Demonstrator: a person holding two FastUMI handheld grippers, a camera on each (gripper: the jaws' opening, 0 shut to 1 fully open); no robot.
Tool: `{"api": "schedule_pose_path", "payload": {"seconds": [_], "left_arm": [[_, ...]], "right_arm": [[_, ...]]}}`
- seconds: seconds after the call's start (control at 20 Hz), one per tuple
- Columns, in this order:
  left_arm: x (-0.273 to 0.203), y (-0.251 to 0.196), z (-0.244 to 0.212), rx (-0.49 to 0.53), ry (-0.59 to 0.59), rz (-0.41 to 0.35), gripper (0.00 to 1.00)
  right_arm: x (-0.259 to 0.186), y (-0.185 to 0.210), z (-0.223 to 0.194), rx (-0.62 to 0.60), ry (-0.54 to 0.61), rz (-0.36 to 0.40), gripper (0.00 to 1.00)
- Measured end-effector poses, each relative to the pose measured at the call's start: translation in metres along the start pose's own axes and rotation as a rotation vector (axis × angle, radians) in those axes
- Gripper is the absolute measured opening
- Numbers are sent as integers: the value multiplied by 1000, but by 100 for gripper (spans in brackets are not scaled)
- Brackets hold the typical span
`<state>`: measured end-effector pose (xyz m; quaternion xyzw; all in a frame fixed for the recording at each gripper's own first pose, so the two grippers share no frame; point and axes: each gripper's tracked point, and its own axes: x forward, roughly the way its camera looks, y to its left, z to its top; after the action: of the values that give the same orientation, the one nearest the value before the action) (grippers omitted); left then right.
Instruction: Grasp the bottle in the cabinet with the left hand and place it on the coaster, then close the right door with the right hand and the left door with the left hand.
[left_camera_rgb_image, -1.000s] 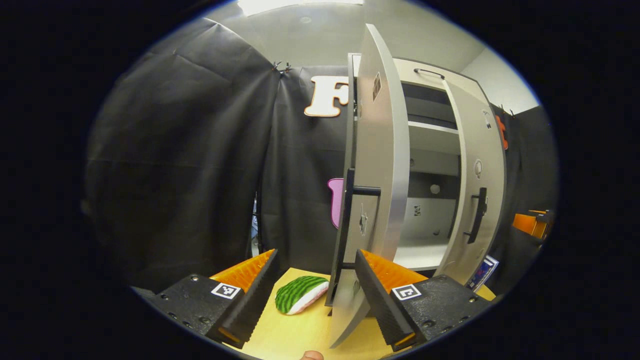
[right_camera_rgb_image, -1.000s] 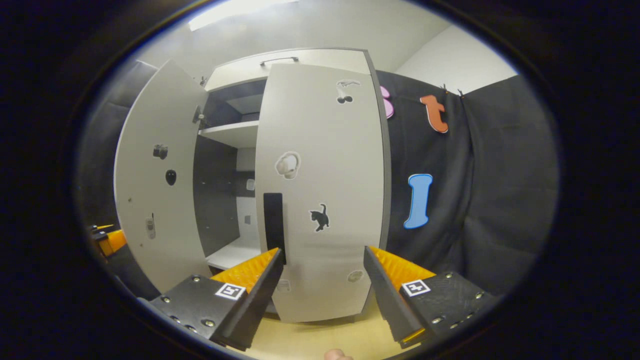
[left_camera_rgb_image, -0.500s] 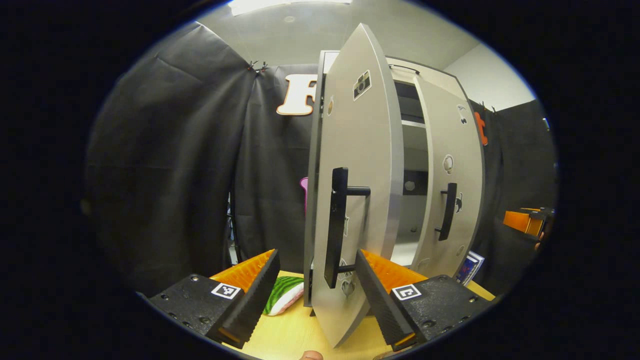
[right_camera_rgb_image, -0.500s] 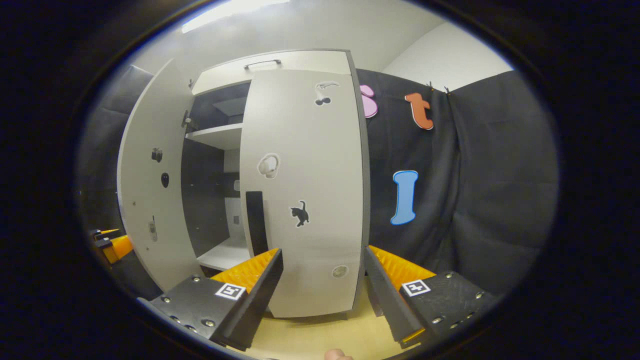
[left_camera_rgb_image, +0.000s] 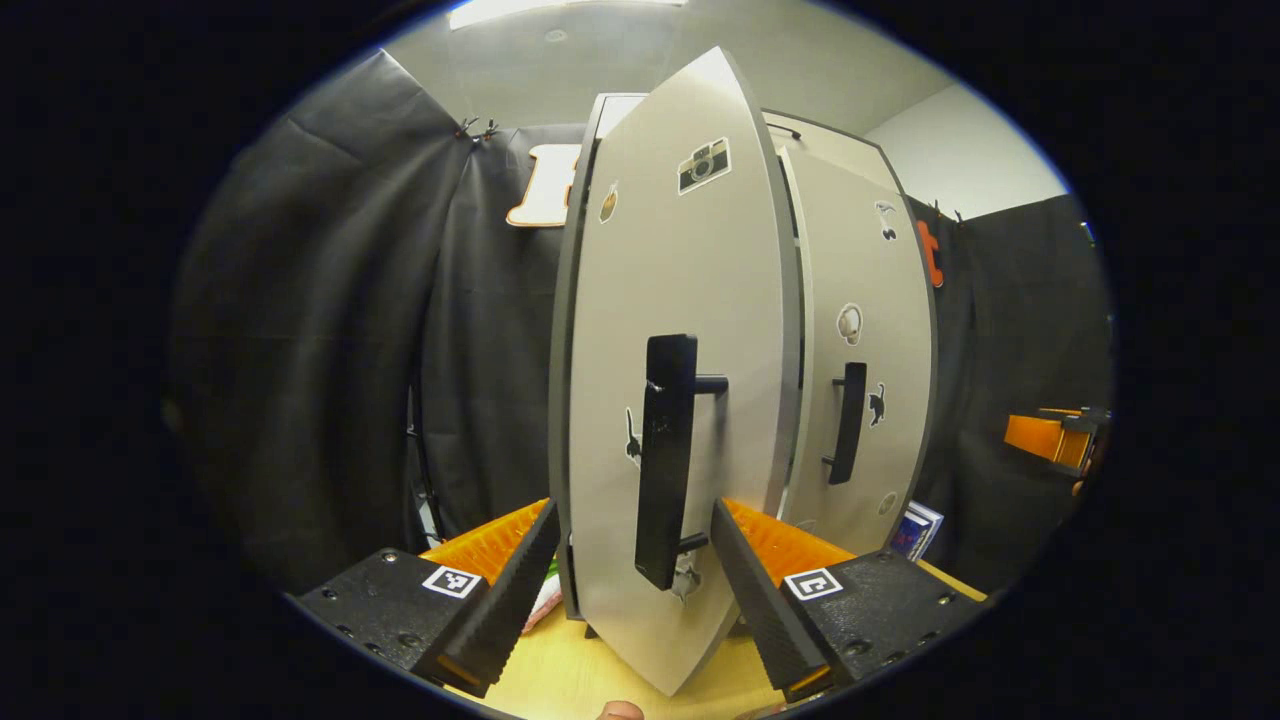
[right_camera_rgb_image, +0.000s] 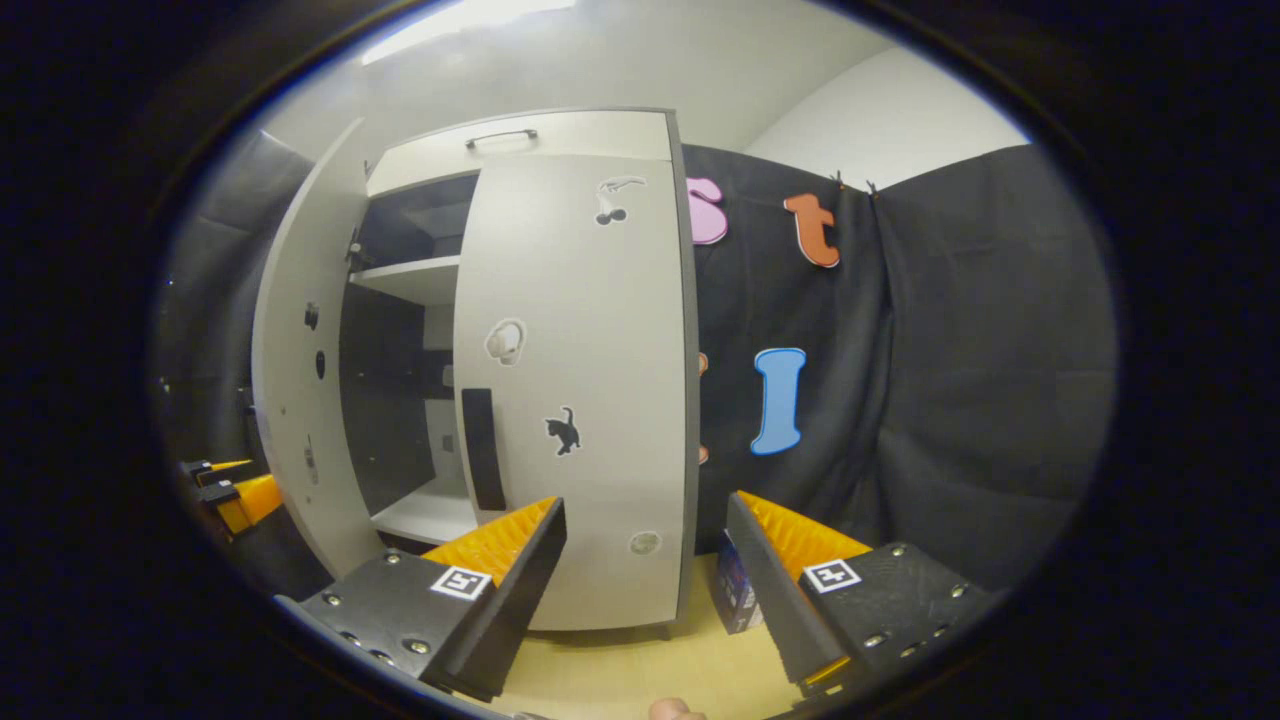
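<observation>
Since a second ago my left door (left_camera_rgb_image: 680, 300) has swung from nearly edge-on to almost face-on in the left gripper view, and the watermelon-patterned thing behind it has all but slipped out of sight. My left tongs (left_camera_rgb_image: 634, 575) stand apart at the bottom centre of that view, fingers either side of the door's lower edge, and I cannot tell if either touches it. Its black handle (left_camera_rgb_image: 664, 460) rises just above the gap, centre frame. Right of it, the right door (left_camera_rgb_image: 865, 370) looks closed against the cabinet (right_camera_rgb_image: 560, 135). At the far right edge I see my right tongs (left_camera_rgb_image: 1050, 440), small and orange. In the right gripper view my right tongs (right_camera_rgb_image: 645, 575) also stand apart, empty, bottom centre, short of the right door (right_camera_rgb_image: 580, 400). The left door (right_camera_rgb_image: 300, 340) still hangs open at left, shelves showing between. The pale wooden bench (right_camera_rgb_image: 620, 670) runs beneath. I cannot see the bottle or the coaster.
</observation>
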<state>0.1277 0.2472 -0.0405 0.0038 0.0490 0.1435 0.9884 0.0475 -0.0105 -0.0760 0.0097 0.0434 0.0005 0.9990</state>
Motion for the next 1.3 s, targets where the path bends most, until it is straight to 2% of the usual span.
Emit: {"api": "schedule_pose_path", "payload": {"seconds": [0.1,0.15,0.2,0.3,0.35,0.4,0.5,0.55,0.6,0.7,0.75,1.25,1.3], "left_arm": [[6,-10,-4,-14,6,-26,89],[9,-19,-3,-24,4,-52,89],[11,-31,-1,-36,-3,-89,95],[19,-56,-1,-44,-6,-150,95],[23,-64,-5,-32,4,-162,95],[27,-72,-7,-15,9,-171,90],[28,-85,-6,15,9,-197,95],[26,-90,-6,24,9,-210,95],[25,-96,-4,27,9,-221,90],[25,-109,1,16,2,-239,90],[25,-113,4,7,-3,-246,95],[-1,-109,20,-21,-20,-221,95],[-4,-109,20,-22,-20,-218,95]], "right_arm": [[-3,-7,1,-1,-3,-14,98],[-4,-11,3,-2,-5,-23,98],[-5,-15,3,-3,-6,-31,98],[-6,-21,2,-1,-4,-43,98],[-6,-24,3,0,-4,-48,98],[-8,-27,4,0,-5,-53,98],[-10,-33,2,-1,-7,-63,98],[-12,-36,1,-1,-5,-67,98],[-13,-38,0,0,-3,-70,98],[-15,-42,-2,5,0,-76,98],[-15,-44,-3,7,1,-77,98],[-19,-51,-3,9,-5,-63,98],[-19,-51,-4,8,-5,-59,94]]}}
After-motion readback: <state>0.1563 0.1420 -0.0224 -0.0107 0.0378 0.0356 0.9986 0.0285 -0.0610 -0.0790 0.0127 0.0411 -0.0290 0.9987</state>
